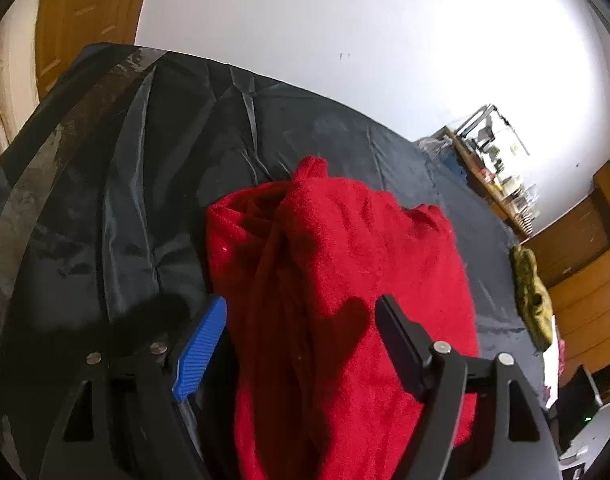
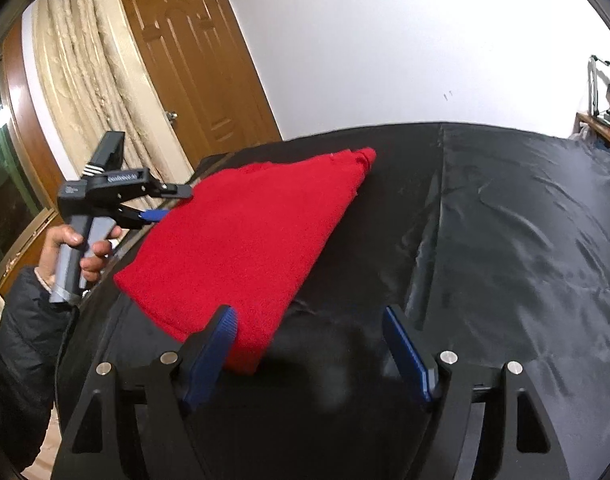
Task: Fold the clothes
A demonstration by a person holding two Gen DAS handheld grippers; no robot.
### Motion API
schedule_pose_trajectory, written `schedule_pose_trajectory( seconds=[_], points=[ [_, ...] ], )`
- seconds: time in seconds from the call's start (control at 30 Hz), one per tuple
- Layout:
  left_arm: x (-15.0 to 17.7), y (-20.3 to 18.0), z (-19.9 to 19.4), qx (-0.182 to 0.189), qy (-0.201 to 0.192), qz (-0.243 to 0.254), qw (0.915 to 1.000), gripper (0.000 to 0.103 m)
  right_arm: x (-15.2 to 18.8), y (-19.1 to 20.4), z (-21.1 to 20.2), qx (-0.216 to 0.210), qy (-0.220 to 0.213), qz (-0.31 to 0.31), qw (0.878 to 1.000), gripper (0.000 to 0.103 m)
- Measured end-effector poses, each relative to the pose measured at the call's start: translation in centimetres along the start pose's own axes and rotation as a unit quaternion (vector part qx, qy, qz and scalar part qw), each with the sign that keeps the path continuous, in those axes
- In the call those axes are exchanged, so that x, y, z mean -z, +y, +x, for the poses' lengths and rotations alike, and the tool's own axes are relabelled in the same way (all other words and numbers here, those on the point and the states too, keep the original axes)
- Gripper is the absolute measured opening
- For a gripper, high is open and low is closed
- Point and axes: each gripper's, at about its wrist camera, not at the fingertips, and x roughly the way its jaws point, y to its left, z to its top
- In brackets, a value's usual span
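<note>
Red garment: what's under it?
The red garment lies folded on the black sheet, which shows all around it. Whatever is beneath the sheet, or tucked inside the folds, is covered.

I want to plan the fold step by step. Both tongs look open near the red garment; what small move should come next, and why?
Probably draw both tongs back a little. The left tongs and right tongs stand open, gripping nothing, and the red sweater already lies folded on the black sheet. One end looks bunched, so a view from further back would show whether it needs smoothing.
</note>
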Motion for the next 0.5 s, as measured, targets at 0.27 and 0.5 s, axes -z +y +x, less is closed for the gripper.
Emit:
schedule_pose_trajectory(
  seconds=[0.27,0.5],
  points=[
    [-0.5,1.0,1.4,-0.003,0.017,-0.02,0.9997,0.083,-0.1,-0.2,0.2,0.002,0.001,0.004,1.0,0.077],
    [-0.4,1.1,1.3,-0.014,0.014,-0.01,0.9998,0.085,-0.3,-0.7,0.6,-0.002,0.008,0.018,1.0,0.077]
  ],
)
